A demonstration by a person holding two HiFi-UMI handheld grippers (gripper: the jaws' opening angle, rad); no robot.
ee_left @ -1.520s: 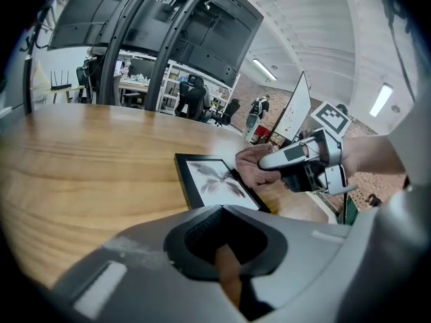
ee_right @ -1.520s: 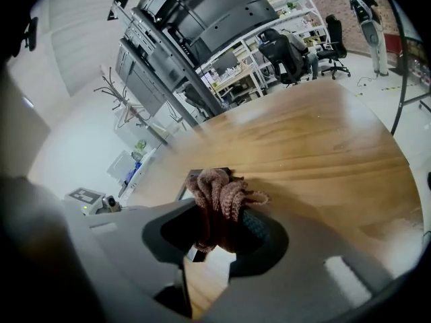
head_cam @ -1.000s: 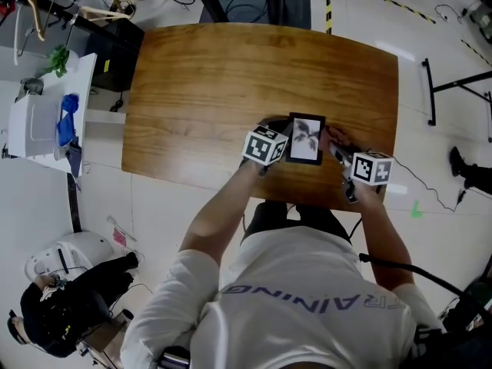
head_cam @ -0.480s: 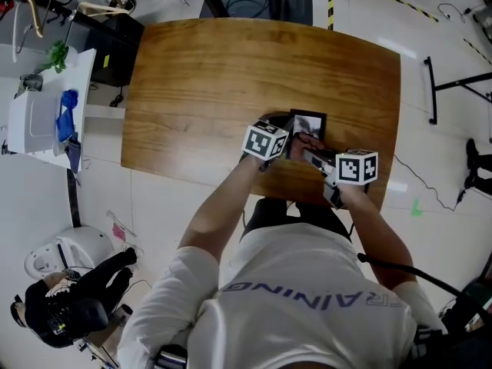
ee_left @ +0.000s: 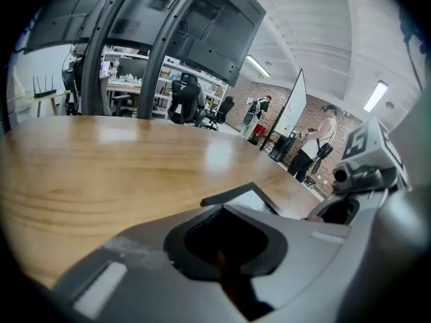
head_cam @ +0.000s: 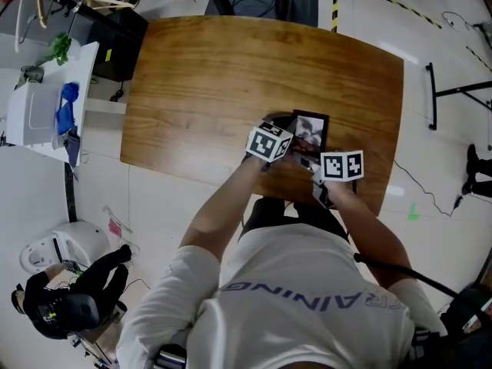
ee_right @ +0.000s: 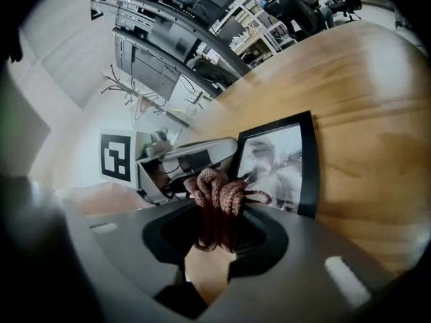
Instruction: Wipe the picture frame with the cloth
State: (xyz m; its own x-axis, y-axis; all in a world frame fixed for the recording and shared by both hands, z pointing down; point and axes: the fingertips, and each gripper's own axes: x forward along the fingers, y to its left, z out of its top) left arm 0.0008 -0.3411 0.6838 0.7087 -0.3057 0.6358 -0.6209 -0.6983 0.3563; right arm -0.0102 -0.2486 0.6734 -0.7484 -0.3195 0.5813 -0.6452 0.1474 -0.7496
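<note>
Wooden counter (head_cam: 231, 75) carries a black rectangular picture frame (head_cam: 315, 121) with a grey photo, at centre of the head view. Right gripper (ee_right: 219, 229), at lower centre of its own view: fingers clamped on a bunched reddish-brown woven cloth (ee_right: 217, 190), which lies on the frame's glass. Left gripper (ee_left: 225, 247): fingers drawn together against the frame's edge; a grip on it cannot be confirmed.

The black picture frame (head_cam: 312, 131) with a grey print lies flat by the wooden worktop's (head_cam: 215, 75) near edge. The bunched reddish-brown cloth (ee_right: 219, 192), pinched in the right tool (ee_right: 215, 237), sits over its left side.
</note>
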